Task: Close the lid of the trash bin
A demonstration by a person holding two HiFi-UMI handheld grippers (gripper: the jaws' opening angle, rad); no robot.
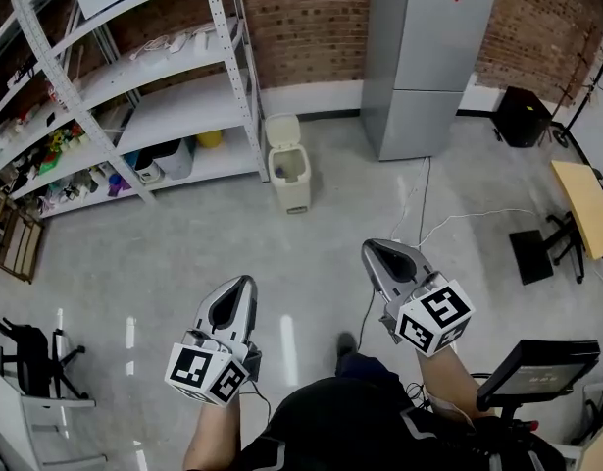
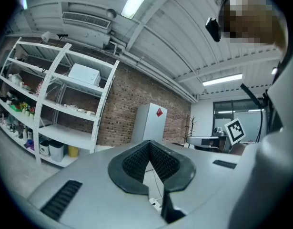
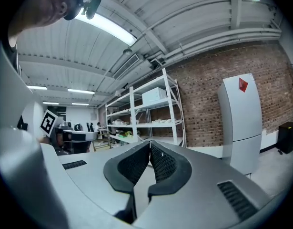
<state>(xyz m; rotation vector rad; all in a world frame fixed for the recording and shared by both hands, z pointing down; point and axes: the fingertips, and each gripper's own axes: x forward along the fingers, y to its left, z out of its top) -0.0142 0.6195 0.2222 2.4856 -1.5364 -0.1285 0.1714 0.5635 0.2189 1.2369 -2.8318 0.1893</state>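
A beige trash bin (image 1: 290,179) stands on the floor far ahead, beside the shelf rack, with its lid (image 1: 281,130) tipped up and open. My left gripper (image 1: 244,282) is held low at the left, well short of the bin, with its jaws closed tip to tip and nothing between them. At the right, my right gripper (image 1: 373,248) is also shut and empty, and likewise far from the bin. Both gripper views point up at the ceiling and brick wall, where the left gripper (image 2: 149,142) and right gripper (image 3: 149,143) show dark ribbed pads pressed together. The bin is not in either of them.
A white shelf rack (image 1: 134,86) with boxes fills the left. A tall grey cabinet (image 1: 424,57) stands right of the bin. A cable (image 1: 422,214) trails across the floor. A wooden table (image 1: 585,204), a black box (image 1: 522,116), a monitor (image 1: 536,366) and a black chair (image 1: 26,351) line the edges.
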